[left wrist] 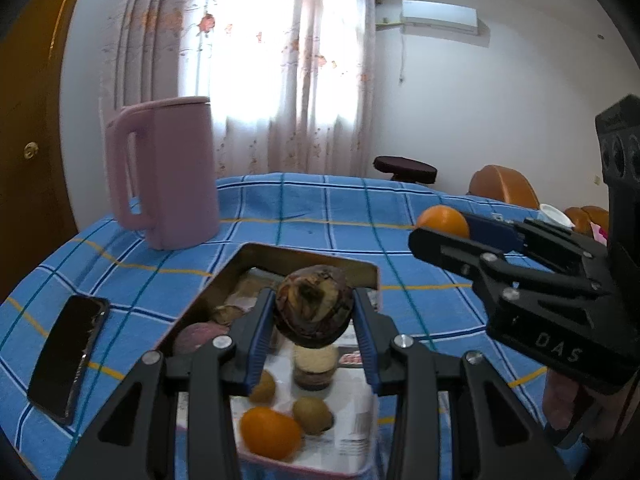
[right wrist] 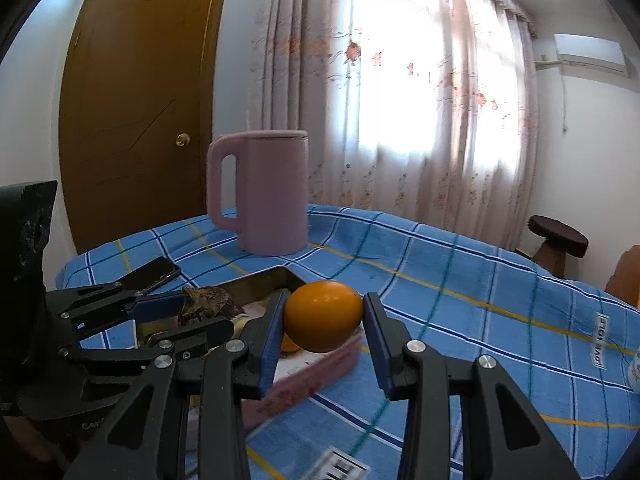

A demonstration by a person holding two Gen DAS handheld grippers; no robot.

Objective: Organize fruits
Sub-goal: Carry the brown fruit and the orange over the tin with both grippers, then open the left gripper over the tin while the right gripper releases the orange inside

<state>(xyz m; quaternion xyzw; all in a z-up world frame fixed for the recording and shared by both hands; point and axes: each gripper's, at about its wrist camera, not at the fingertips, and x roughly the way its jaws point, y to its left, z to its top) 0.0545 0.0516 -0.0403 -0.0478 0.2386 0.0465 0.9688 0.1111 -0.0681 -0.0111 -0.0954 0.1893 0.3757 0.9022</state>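
- Black linkages fill the foreground; the left hand-held gripper (left wrist: 314,320) is clamped on a dark, mottled fruit (left wrist: 314,306), lifted over the tray (left wrist: 304,258).
- Right hand-held gripper (right wrist: 324,316) grasps an orange (right wrist: 324,316) between its blue pads, near the tray's far corner.
- Both fruits hang clear of the tray, likely so each can be carried to its own place.
- Another orange (left wrist: 270,432) and small brown fruits (left wrist: 312,414) lie in the tray.
- Blue checked cloth (right wrist: 480,300) covers the surface, carrying a pink jug (right wrist: 266,192) and a phone (left wrist: 66,356).
- Behind hang sunlit flowered curtains (right wrist: 400,100), with a wooden door (right wrist: 140,100) beside them.
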